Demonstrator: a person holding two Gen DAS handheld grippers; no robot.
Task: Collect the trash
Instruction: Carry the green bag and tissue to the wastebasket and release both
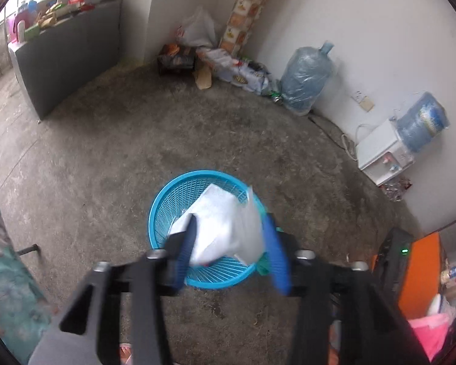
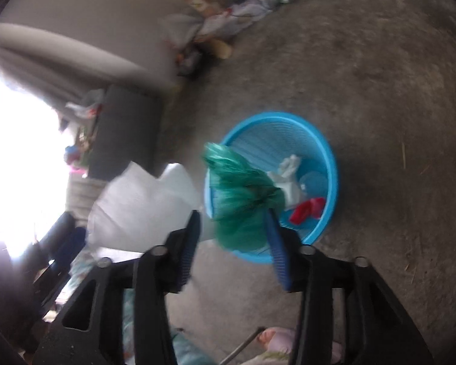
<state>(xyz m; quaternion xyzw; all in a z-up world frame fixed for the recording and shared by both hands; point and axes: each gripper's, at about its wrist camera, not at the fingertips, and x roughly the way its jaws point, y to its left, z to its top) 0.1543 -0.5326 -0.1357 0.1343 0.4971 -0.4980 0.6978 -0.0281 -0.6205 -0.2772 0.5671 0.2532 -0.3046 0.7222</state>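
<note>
Both grippers are tipped steeply down over a blue mesh basket (image 1: 167, 210) that stands on the bare concrete floor (image 1: 136, 140). The left gripper (image 1: 228, 240) has its blue fingers (image 1: 187, 243) spread apart, and a white plastic bag (image 1: 225, 225) hangs between them above the basket's mouth; the bag lies against the left finger, but the pads are not pressing it. The right gripper (image 2: 234, 234) also has its jaws apart, with a crumpled green plastic bag (image 2: 240, 197) between them, brushing the right finger and blurred, just over the near rim of the basket. Inside the basket lie crumpled white paper (image 2: 288, 176) and a red scrap (image 2: 307, 210). The white bag looks smooth and puffed; the green one is wrinkled and translucent.
</note>
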